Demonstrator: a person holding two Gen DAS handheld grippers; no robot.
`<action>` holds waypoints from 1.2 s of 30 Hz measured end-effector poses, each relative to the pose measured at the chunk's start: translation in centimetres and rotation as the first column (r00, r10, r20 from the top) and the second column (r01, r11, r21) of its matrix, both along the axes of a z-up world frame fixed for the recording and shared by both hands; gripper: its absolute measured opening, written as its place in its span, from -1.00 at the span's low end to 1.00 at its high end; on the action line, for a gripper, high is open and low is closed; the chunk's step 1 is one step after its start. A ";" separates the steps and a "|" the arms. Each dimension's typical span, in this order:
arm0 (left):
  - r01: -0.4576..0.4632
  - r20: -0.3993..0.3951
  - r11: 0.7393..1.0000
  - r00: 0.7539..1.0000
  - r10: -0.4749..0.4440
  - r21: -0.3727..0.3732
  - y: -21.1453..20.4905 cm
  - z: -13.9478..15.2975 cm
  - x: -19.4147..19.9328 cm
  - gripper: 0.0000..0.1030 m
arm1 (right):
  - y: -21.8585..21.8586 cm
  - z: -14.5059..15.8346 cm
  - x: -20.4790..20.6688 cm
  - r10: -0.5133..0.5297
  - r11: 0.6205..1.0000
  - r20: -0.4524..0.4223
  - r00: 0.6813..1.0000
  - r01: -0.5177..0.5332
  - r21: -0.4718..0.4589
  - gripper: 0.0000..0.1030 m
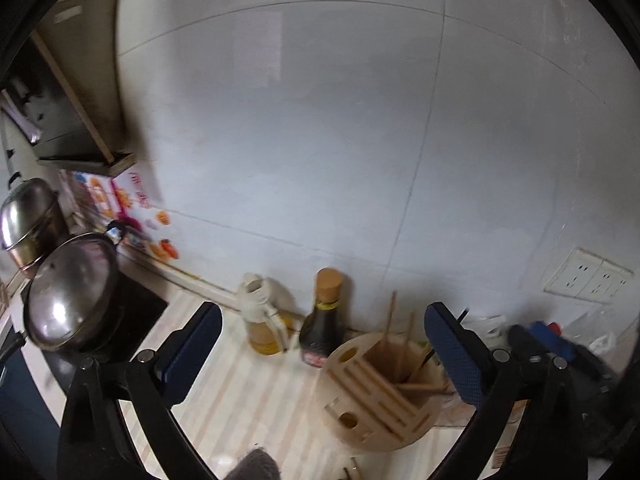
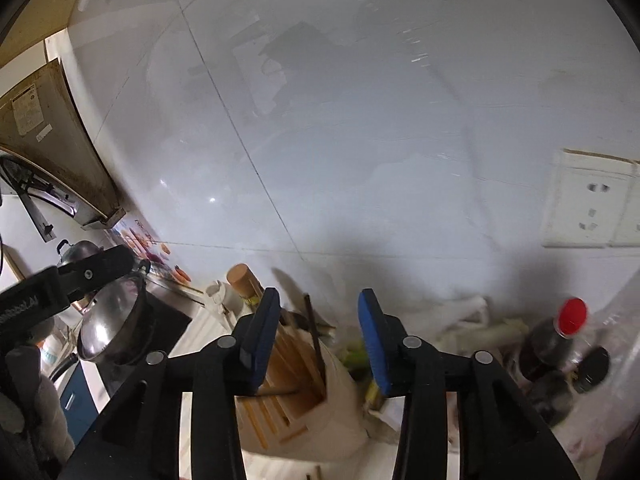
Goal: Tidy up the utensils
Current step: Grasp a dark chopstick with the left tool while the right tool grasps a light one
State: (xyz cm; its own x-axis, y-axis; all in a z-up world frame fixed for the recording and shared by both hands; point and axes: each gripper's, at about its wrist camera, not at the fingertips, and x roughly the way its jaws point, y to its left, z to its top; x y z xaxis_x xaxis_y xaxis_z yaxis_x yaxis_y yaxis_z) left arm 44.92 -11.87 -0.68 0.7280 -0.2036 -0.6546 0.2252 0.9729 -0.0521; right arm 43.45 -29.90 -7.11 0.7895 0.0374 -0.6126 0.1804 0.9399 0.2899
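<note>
Left gripper [image 1: 322, 344]: jaws wide apart, nothing between them, held above the striped counter [image 1: 248, 400]. Right gripper [image 2: 318, 340]: jaws also apart, empty, poised over the wooden utensil holder [image 1: 380, 388]. Holder stands on the counter near the tiled wall, just right of a dark sauce bottle [image 1: 325, 320] and a pale oil bottle [image 1: 262, 320]. Several chopsticks [image 1: 389, 316] stand in its open compartment; one dark chopstick [image 2: 314, 336] leans there. Lidded pot [image 1: 70, 300] at far left.

Both tongs [image 1: 322, 344] [image 2: 318, 334] apparently agape, empty
</note>
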 end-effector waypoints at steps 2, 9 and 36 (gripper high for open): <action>-0.035 0.006 0.999 0.999 0.035 0.027 0.8 -1.1 -1.1 1.00 | -0.5 0.1 -1.4 -0.014 1.000 -0.014 1.000 0.014 -0.010 0.21; -0.092 -0.061 0.993 0.993 0.096 0.072 2.8 -5.9 -4.4 1.00 | -0.7 -2.1 -5.6 -0.023 1.000 -0.074 0.997 0.022 -0.011 0.67; -0.166 -0.405 0.922 0.860 0.309 0.351 8.9 -27.0 -13.9 1.00 | 10.5 -27.9 -8.2 0.287 0.950 -0.649 0.705 -0.295 0.099 -0.79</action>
